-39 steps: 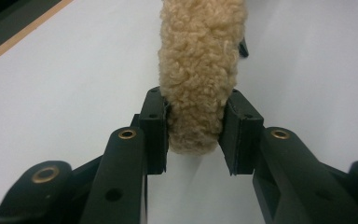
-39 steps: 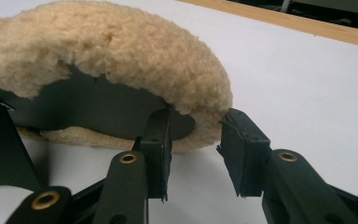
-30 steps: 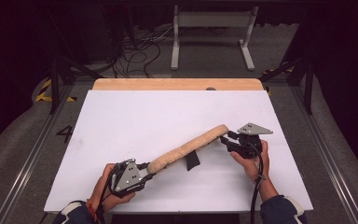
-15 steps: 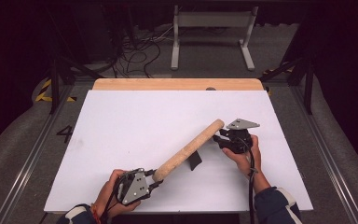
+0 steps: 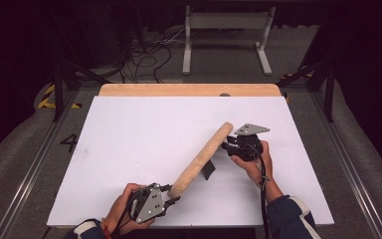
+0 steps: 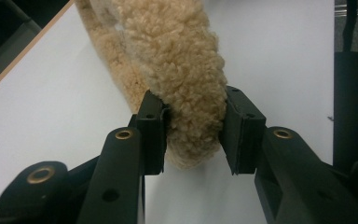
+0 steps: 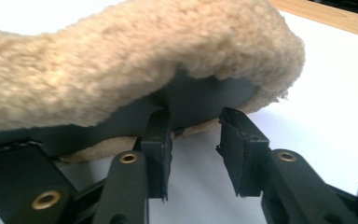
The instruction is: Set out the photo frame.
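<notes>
I think I work in a lab or a recording studio, not in a home. The white table [image 5: 129, 149] has a plain wooden edge [image 5: 189, 90] at the far side and stands on a grey floor [image 5: 20, 164]. Metal rails [image 5: 30, 169] run along both sides. There is yellow-black warning tape [image 5: 47, 97], loose cables [image 5: 144, 55] and a white metal stand [image 5: 226, 30]. The background is dark.
</notes>
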`<state>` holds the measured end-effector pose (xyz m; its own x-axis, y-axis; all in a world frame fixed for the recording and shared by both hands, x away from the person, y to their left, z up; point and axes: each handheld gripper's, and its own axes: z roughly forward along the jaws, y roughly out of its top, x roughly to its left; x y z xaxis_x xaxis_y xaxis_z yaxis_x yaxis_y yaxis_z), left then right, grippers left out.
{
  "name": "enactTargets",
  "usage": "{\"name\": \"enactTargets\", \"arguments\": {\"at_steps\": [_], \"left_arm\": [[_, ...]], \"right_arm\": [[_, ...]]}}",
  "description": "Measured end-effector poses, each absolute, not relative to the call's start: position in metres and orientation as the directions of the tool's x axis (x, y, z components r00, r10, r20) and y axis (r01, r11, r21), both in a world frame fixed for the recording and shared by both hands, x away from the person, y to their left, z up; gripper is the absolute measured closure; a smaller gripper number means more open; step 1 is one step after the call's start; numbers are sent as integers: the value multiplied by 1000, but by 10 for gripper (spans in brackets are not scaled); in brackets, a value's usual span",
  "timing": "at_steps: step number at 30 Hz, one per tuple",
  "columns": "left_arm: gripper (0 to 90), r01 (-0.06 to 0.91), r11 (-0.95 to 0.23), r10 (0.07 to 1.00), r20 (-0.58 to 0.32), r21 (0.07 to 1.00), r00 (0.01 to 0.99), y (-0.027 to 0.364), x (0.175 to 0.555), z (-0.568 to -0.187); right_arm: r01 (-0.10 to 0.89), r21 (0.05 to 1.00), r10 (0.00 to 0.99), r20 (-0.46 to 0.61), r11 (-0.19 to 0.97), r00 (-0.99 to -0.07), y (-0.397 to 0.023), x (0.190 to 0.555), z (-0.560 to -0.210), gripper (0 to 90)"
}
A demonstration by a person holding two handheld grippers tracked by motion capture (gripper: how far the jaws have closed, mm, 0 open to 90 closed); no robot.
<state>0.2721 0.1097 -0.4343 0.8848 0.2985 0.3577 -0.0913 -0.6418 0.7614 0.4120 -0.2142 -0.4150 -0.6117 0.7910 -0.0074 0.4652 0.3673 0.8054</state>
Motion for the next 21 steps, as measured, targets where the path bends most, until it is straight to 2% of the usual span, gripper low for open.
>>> {"name": "enactTargets", "arguments": {"at_steps": [1, 3, 7, 21], "left_arm": [[642, -94, -642, 298, 360, 761, 884, 109, 271, -434], [640, -104, -645, 285, 364, 757, 887, 107, 270, -434], [639, -106, -643, 276, 358, 758, 892, 103, 268, -434], [632, -114, -631, 246, 338, 767, 909, 92, 266, -435]], "right_arm": [[454, 807, 776, -9, 378, -630, -212, 412, -414, 778], [432, 803, 756, -34, 410, -653, -206, 411, -413, 843], [425, 802, 746, -38, 420, -665, -199, 411, -413, 890], [408, 805, 710, -22, 430, -704, -181, 414, -410, 900]]}}
